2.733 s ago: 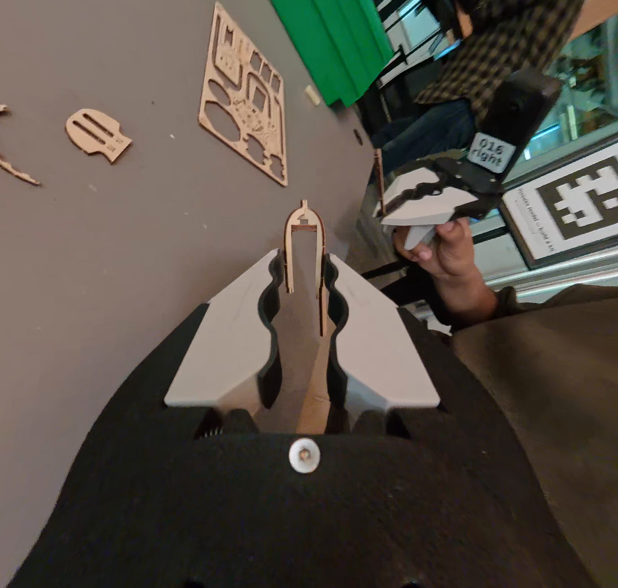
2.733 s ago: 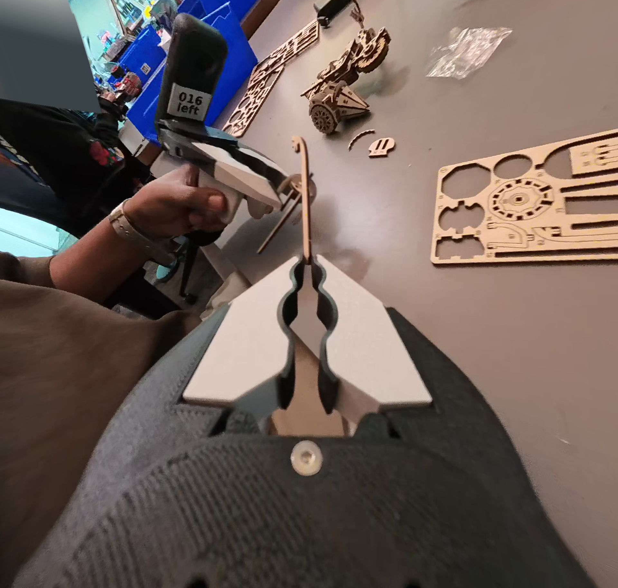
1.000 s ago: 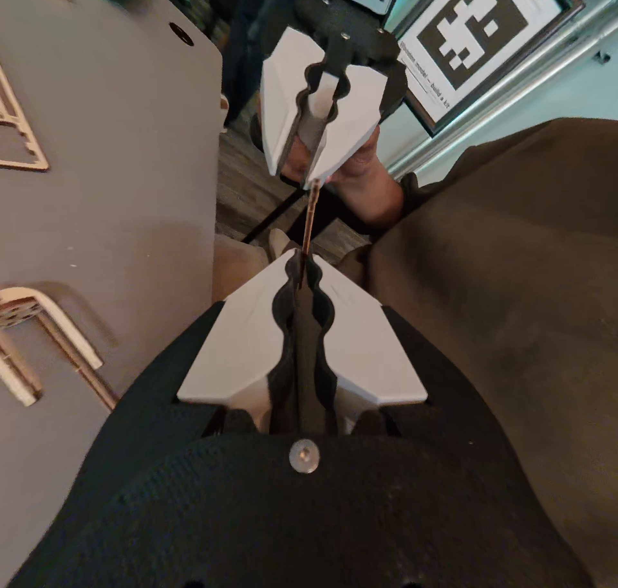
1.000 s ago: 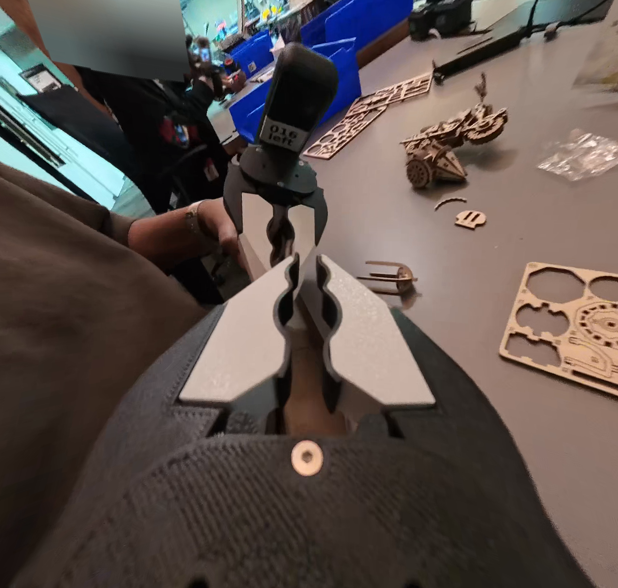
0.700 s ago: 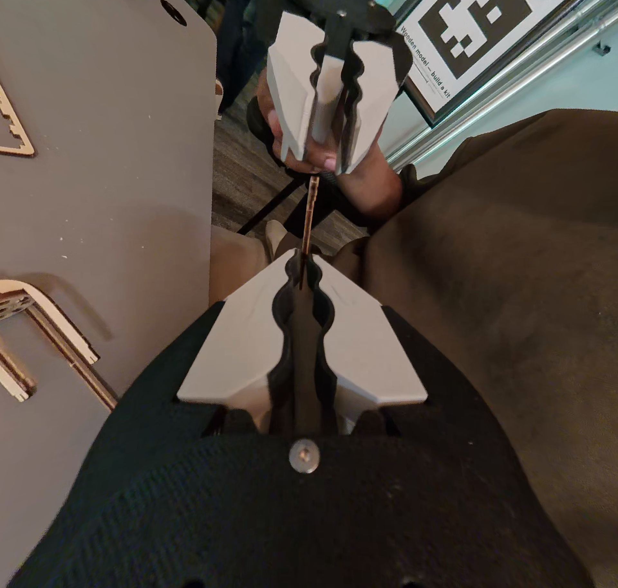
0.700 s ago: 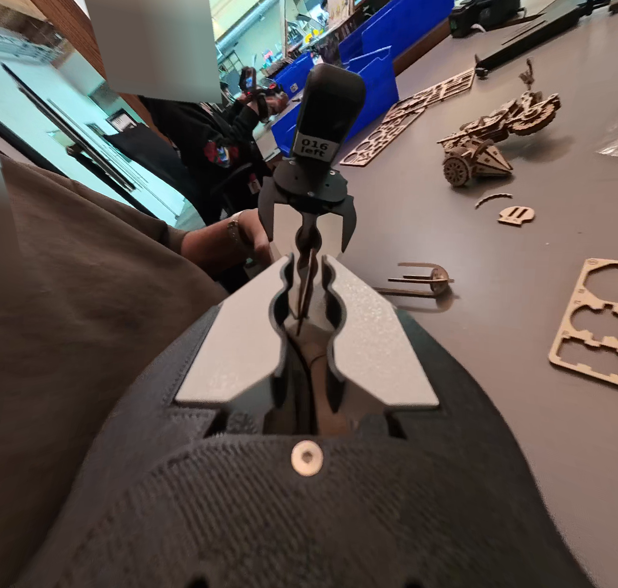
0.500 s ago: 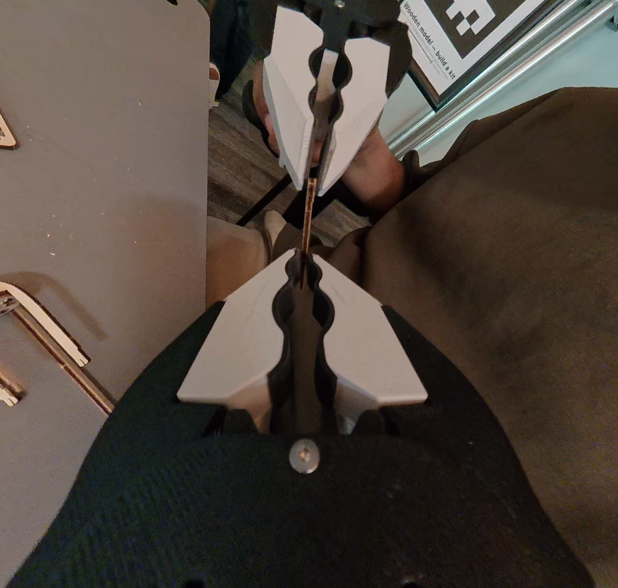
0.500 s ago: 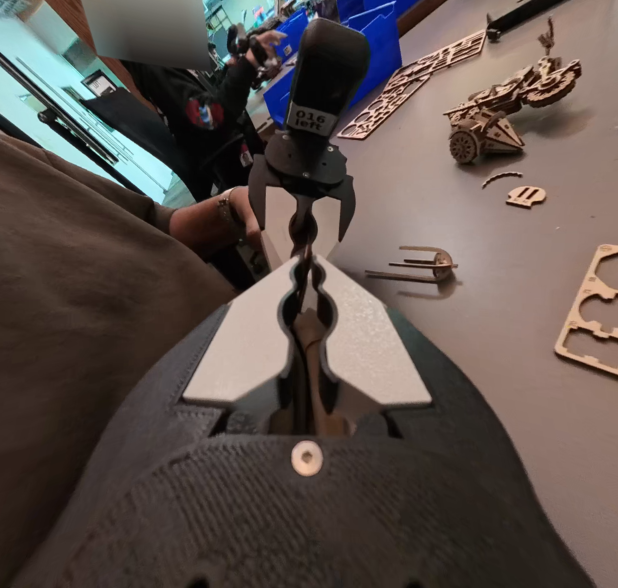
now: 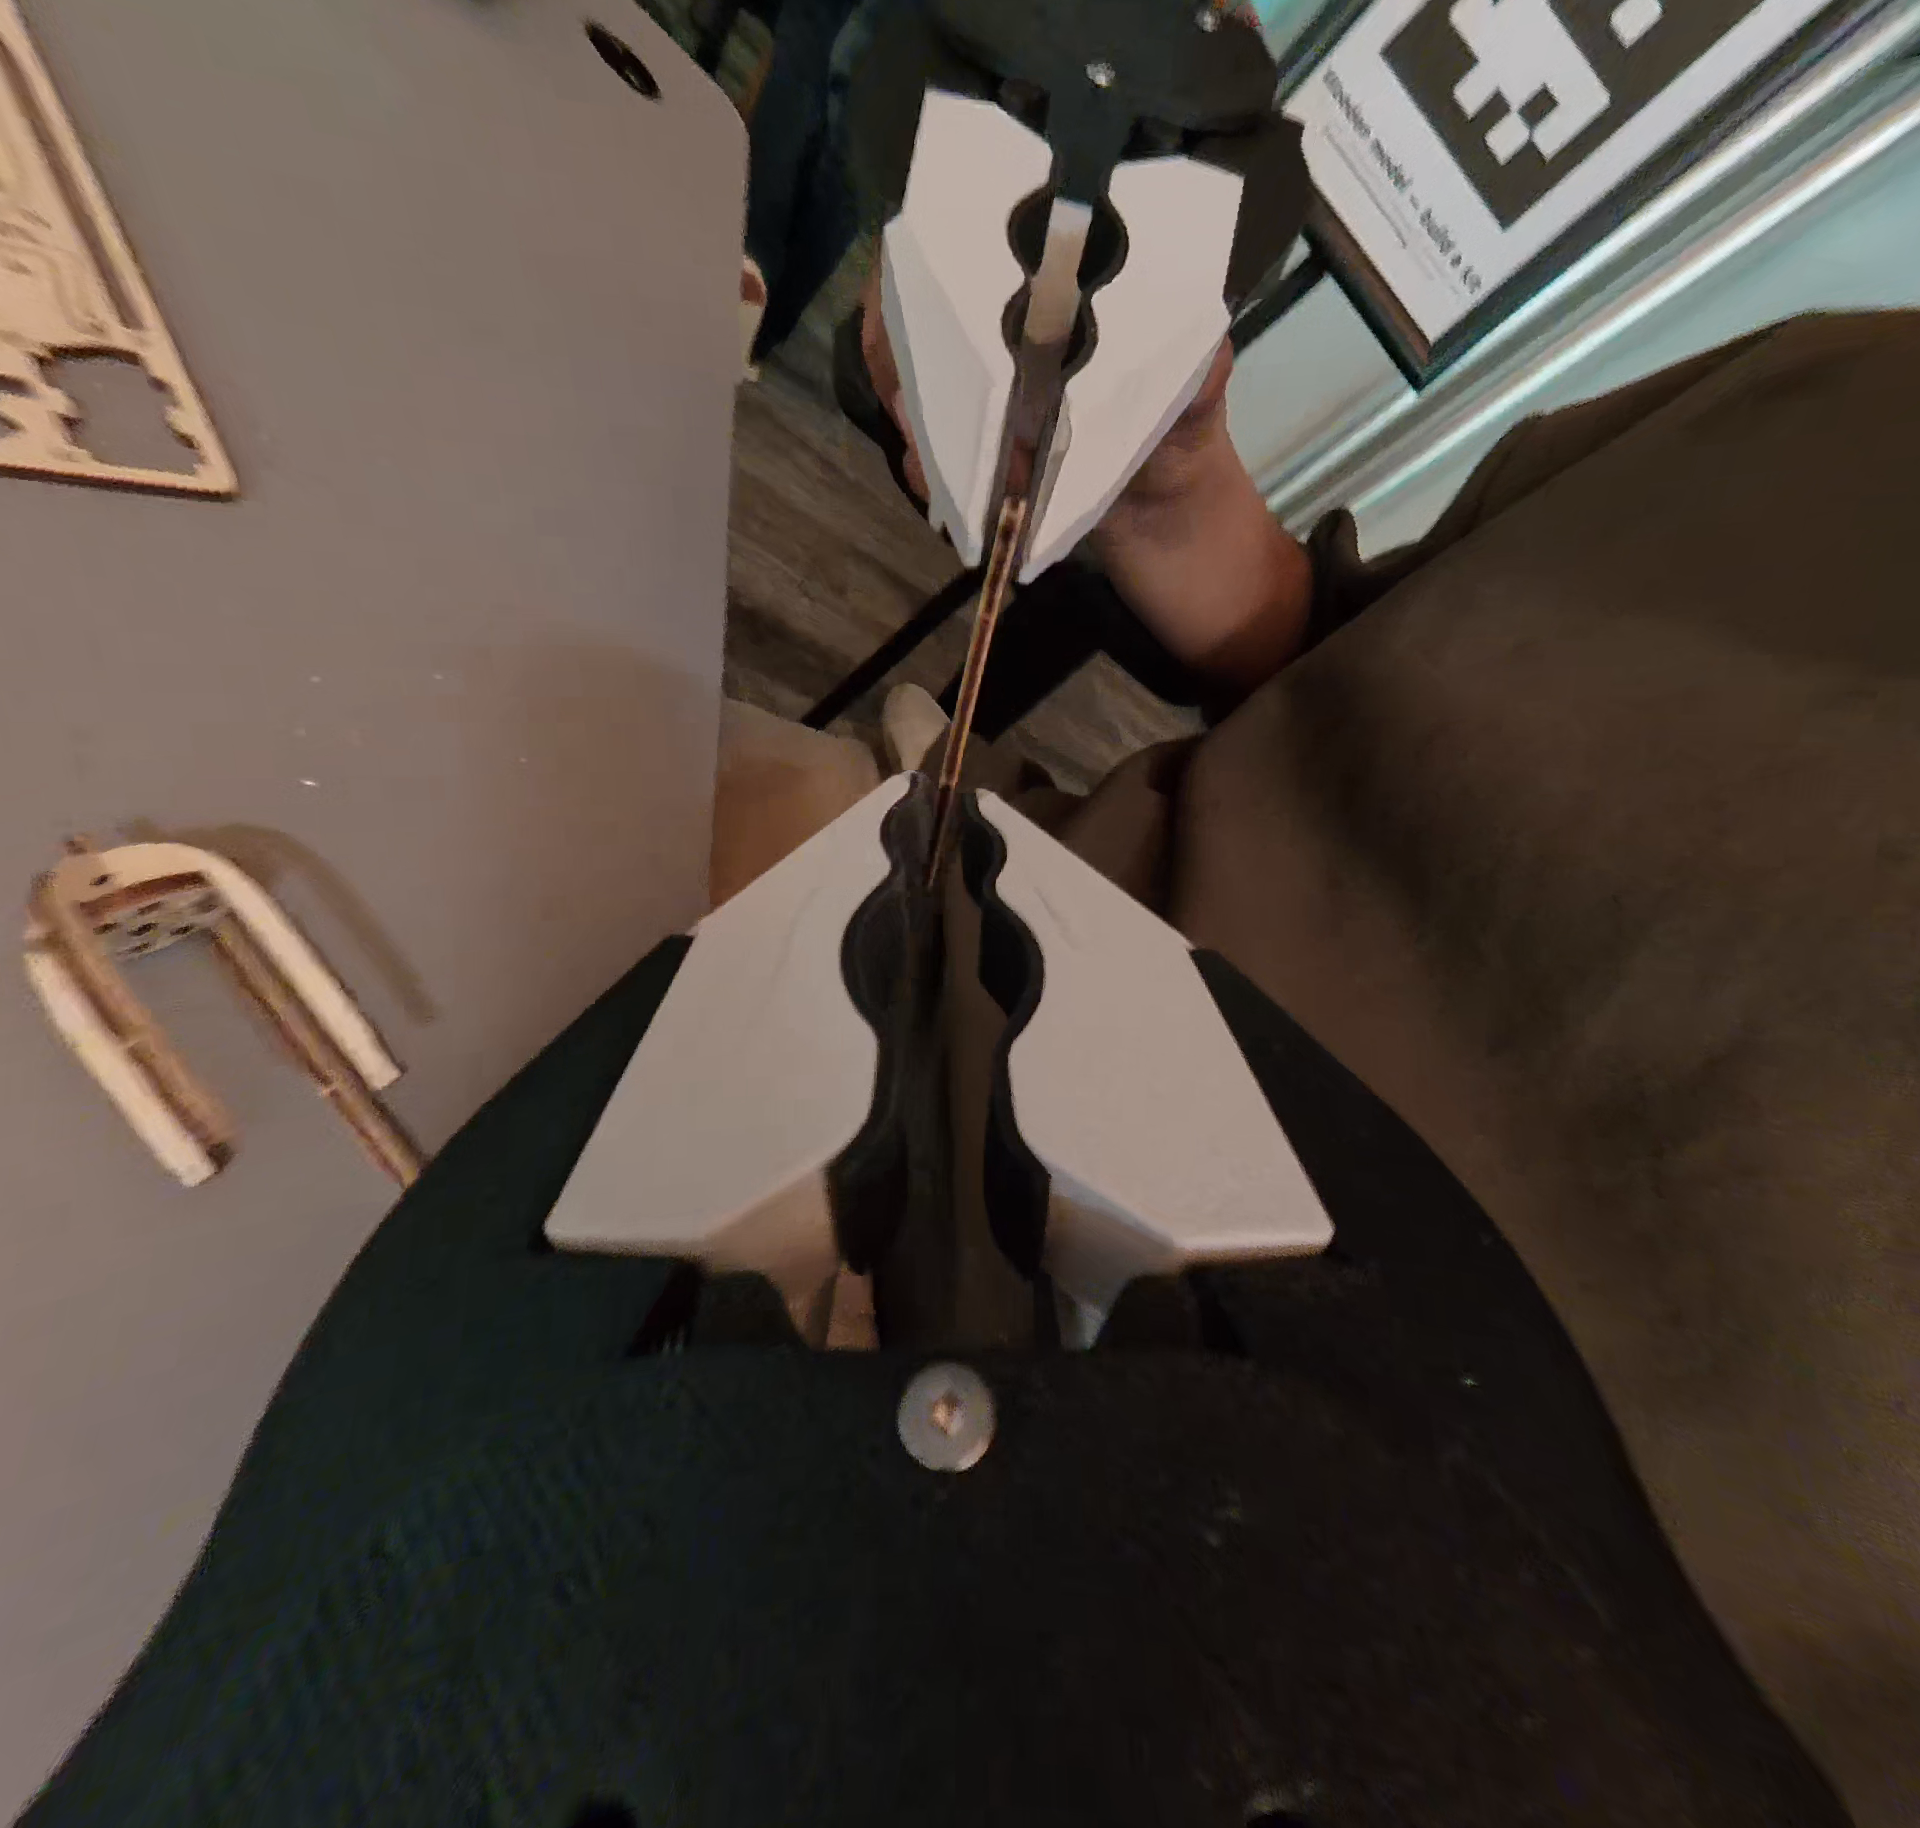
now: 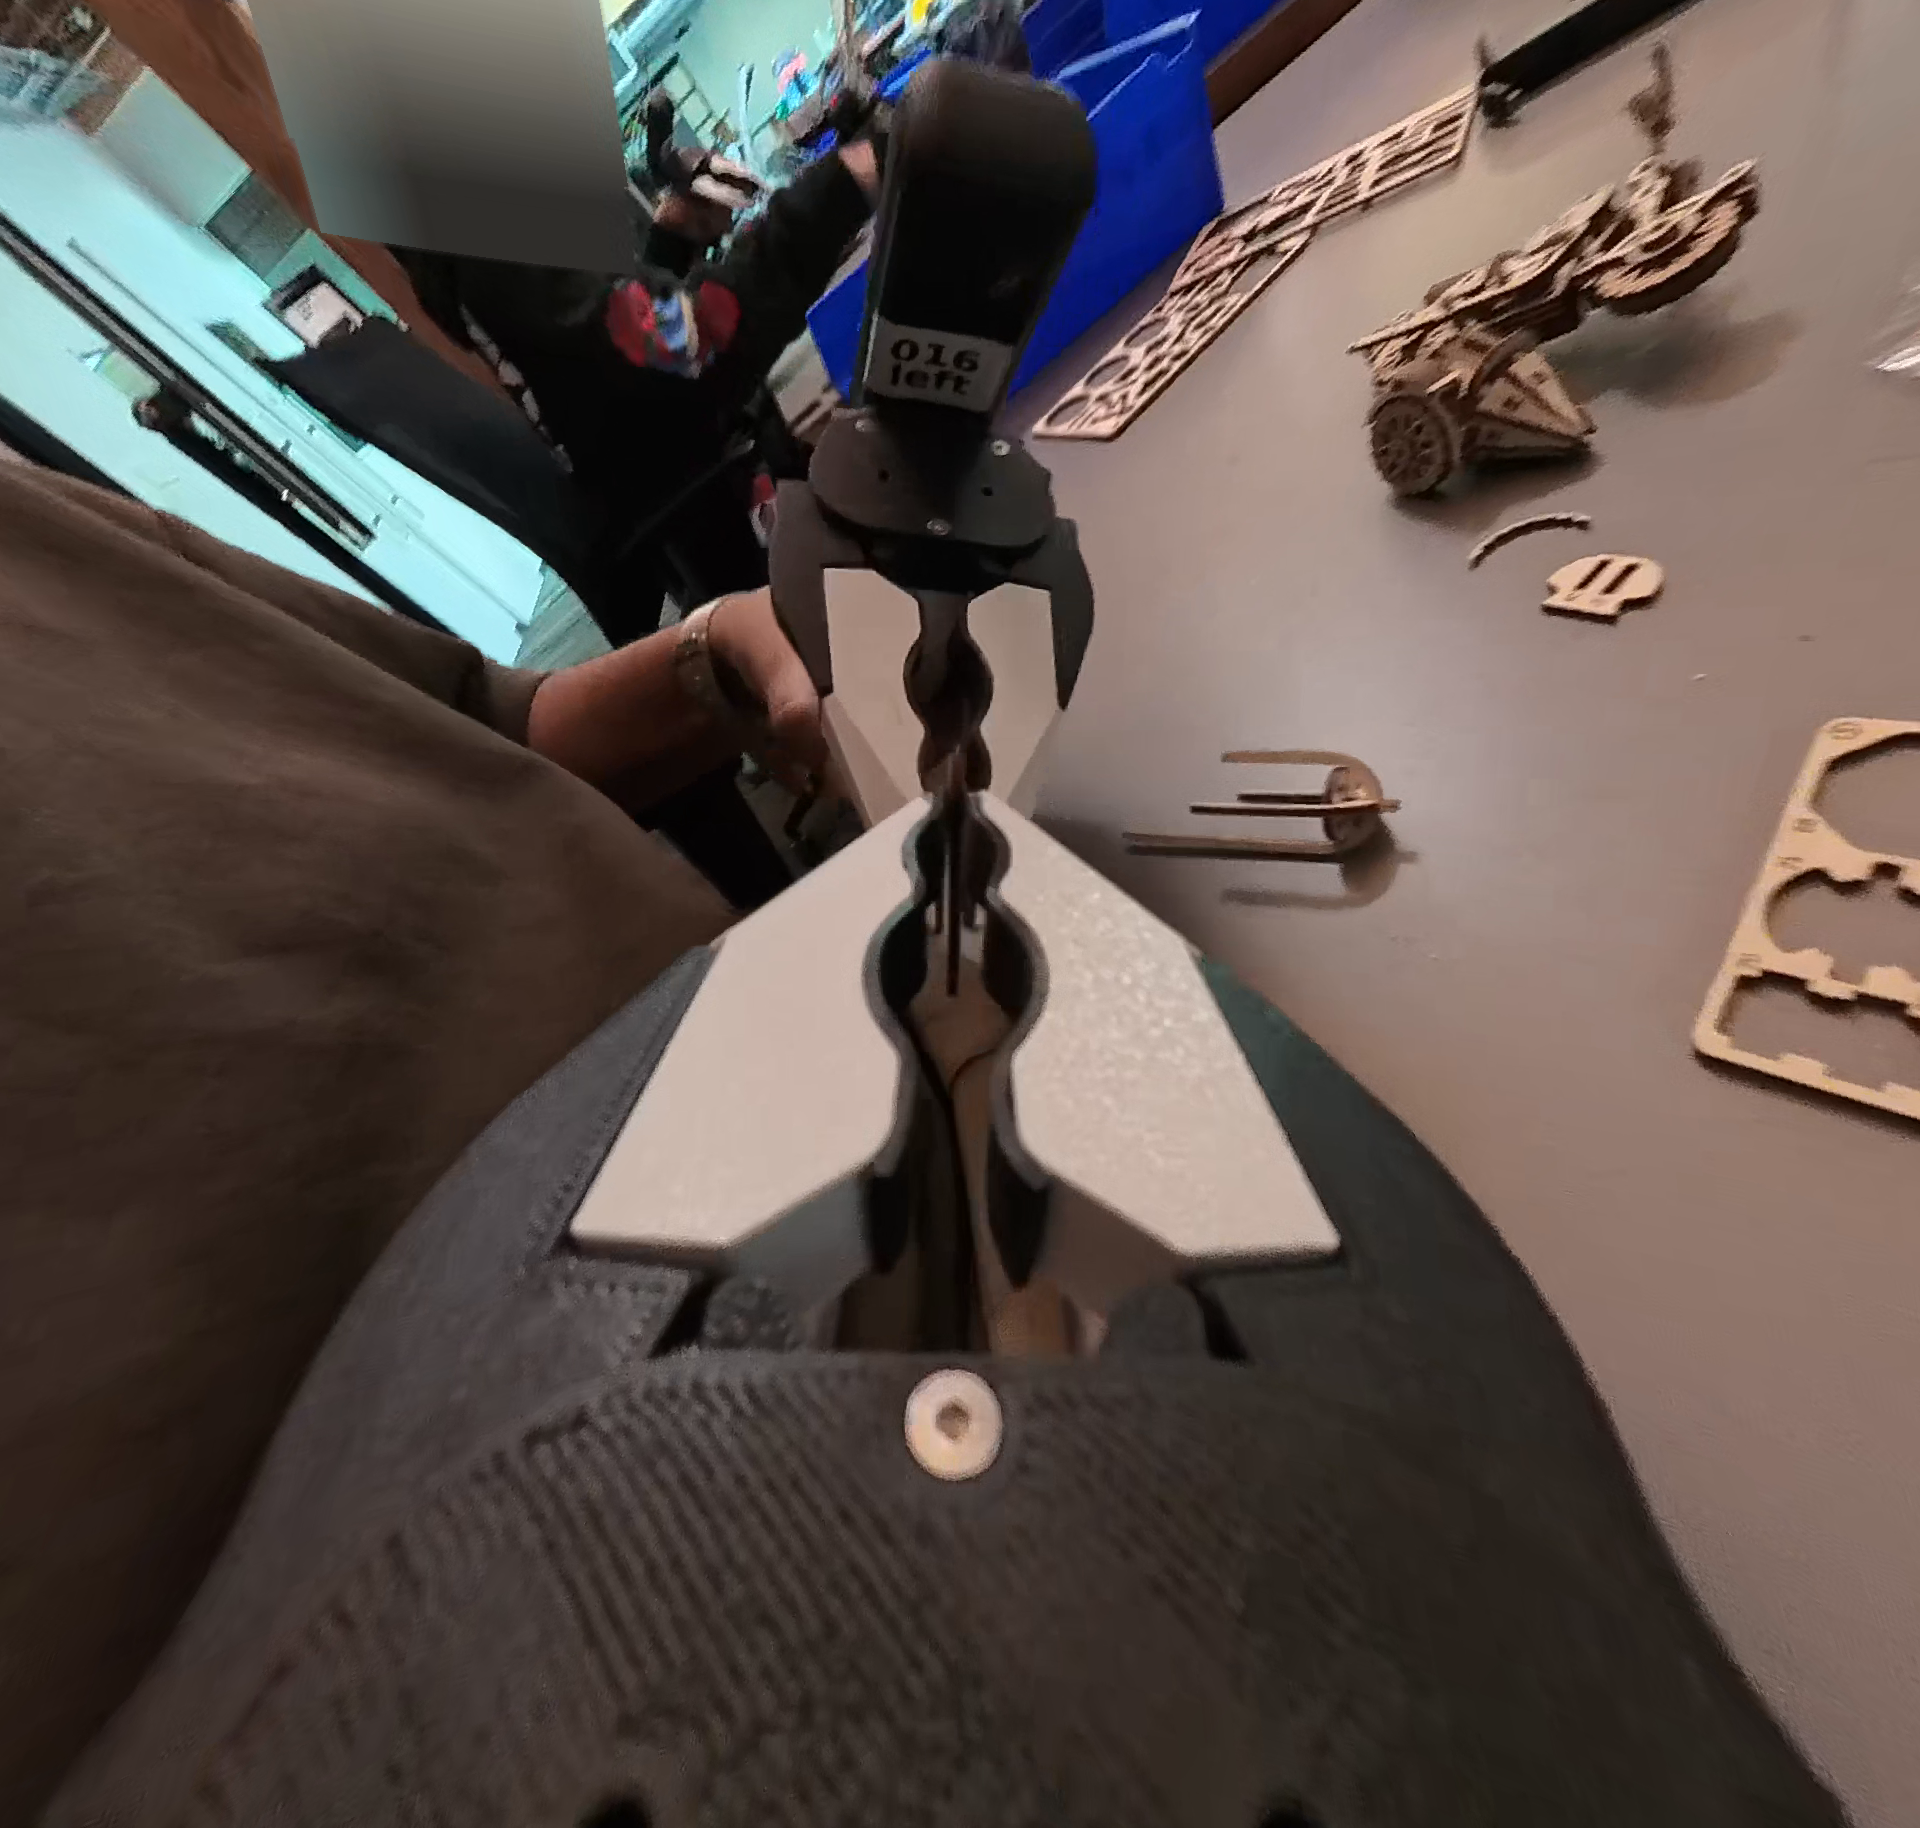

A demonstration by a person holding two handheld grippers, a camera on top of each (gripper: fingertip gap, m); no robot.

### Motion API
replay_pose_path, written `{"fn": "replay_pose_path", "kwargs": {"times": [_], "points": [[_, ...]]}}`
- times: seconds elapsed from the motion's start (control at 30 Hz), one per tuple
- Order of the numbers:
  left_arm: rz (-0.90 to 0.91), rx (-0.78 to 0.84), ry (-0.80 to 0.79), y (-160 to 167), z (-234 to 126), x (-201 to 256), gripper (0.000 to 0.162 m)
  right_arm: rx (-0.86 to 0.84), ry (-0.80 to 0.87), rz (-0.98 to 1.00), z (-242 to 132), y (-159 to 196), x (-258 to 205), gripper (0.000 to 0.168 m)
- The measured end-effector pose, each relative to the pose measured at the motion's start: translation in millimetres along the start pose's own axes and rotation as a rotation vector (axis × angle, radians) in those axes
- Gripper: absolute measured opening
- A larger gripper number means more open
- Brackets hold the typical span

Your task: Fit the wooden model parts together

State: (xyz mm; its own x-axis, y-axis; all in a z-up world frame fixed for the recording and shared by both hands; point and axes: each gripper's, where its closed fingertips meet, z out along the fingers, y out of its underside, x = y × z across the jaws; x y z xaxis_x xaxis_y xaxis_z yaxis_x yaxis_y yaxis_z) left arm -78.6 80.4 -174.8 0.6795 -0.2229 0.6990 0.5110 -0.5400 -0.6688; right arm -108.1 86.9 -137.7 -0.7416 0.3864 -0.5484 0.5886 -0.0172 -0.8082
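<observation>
A thin wooden part (image 9: 982,656), seen edge-on, spans the gap between my two grippers, which face each other tip to tip in front of the table edge. My left gripper (image 9: 943,802) is shut on its near end. My right gripper (image 9: 1023,563) is shut on its far end. In the right wrist view my right gripper (image 10: 951,828) pinches the pale wooden part (image 10: 961,1051) deep between its jaws, and the left gripper (image 10: 948,739) meets it from the far side. I cannot tell whether this is one part or two joined.
On the grey table (image 9: 416,428) lie a U-shaped wooden subassembly (image 10: 1288,812), a cut-out part sheet (image 10: 1849,926), small loose parts (image 10: 1600,583) and a built wooden model (image 10: 1507,376). Blue bins (image 10: 1132,116) stand at the back. A brown sleeve (image 9: 1558,843) fills the side. Some 5 centimetres of space lies between my two pairs of fingers.
Both grippers stay shut on the part, tip to tip. The pair has shifted and tilted a little relative to the table; the right jaws look slightly narrower than one second ago.
</observation>
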Motion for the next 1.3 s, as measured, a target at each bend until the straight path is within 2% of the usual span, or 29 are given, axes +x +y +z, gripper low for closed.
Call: {"fn": "replay_pose_path", "kwargs": {"times": [0.1,0.2,0.23,0.27,0.33,0.4,0.43,0.5,0.6,0.73,0.87,0.97,1.1,1.2,1.3], "points": [[0.007,0.111,-0.103,-16.3,-20.7,-17.0,0.003,0.078,0.031,0.027,-11.7,-10.2,9.0,0.001],[-0.021,0.254,-0.282,-33.5,-53.0,-46.2,0.0,0.131,0.046,0.068,-20.4,-14.9,16.6,0.0],[-0.033,0.262,-0.335,-33.7,-60.4,-54.5,0.001,0.142,0.046,0.085,-22.0,-15.3,18.7,0.0],[-0.051,0.27,-0.377,-34.4,-65.4,-60.4,0.009,0.15,0.048,0.101,-23.5,-15.2,21.0,0.0],[-0.084,0.249,-0.448,-31.6,-67.3,-70.5,0.025,0.161,0.053,0.124,-25.7,-14.3,25.0,0.0],[-0.109,0.161,-0.56,-19.9,-63.6,-87.6,0.043,0.162,0.058,0.145,-26.8,-12.6,29.0,0.0],[-0.112,0.117,-0.604,-14.9,-60.9,-94.3,0.046,0.16,0.062,0.154,-27.2,-11.4,30.9,0.0],[-0.117,0.057,-0.656,-9.7,-54.7,-103.3,0.048,0.154,0.073,0.17,-27.7,-8.7,35.0,0.0],[-0.141,0.004,-0.663,-5.3,-44.9,-109.3,0.036,0.141,0.093,0.183,-27.8,-4.5,40.5,0.0],[-0.162,-0.029,-0.618,1.5,-37.9,-109.2,0.02,0.13,0.108,0.186,-28.1,-2.3,44.9,0.0],[-0.169,0.028,-0.575,-1.0,-42.0,-106.4,0.018,0.142,0.113,0.196,-30.4,-3.7,48.5,0.0],[-0.096,0.203,-0.403,-25.7,-43.1,-81.5,0.018,0.194,0.094,0.203,-32.2,-11.6,46.6,0.0],[0.082,0.508,-0.01,-69.2,-58.1,-11.2,0.017,0.328,0.064,0.135,-35.2,-36.9,32.3,0.0],[0.195,0.601,0.082,-78.8,-66.4,15.6,0.018,0.391,0.049,0.066,-29.3,-50.5,15.2,0.0],[0.269,0.592,0.131,-76.5,-60.6,32.2,0.017,0.388,0.051,-0.008,-17.6,-53.4,-0.7,0.0]]}}
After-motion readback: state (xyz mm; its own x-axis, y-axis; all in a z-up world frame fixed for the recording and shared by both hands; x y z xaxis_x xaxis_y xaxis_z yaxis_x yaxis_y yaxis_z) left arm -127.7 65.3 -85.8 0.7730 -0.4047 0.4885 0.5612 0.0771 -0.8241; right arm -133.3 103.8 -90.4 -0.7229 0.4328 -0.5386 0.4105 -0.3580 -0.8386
